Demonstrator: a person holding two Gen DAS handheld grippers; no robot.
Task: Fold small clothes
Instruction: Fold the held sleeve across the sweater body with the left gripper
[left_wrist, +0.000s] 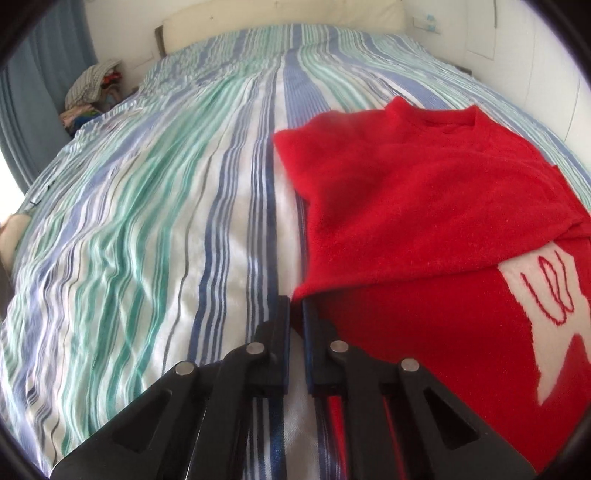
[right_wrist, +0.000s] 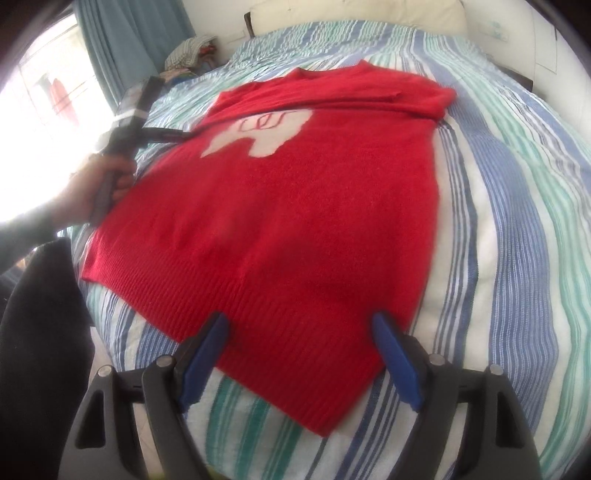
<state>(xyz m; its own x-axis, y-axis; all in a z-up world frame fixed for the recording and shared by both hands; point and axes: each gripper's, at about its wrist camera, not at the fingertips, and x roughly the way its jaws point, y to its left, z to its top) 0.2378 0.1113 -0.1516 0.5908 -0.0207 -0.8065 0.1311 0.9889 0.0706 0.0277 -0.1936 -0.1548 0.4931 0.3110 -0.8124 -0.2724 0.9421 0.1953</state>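
Left tongs (left_wrist: 295, 306) at blurred red sweater (left_wrist: 424, 192) edge

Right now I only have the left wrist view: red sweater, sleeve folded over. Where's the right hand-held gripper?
Observer: The right hand-held gripper is over the red sweater at its ribbed hem, jaws wide open, nothing pinched.
Operator: Bottom folded up yet?
Observer: No. The body lies at full length on the striped bed, with the hem flat toward the near edge.
Operator: My gripper, seen from there?
Observer: The left hand-held gripper has its tips at the sweater's left edge, beside the white motif, where the folded sleeve ends.
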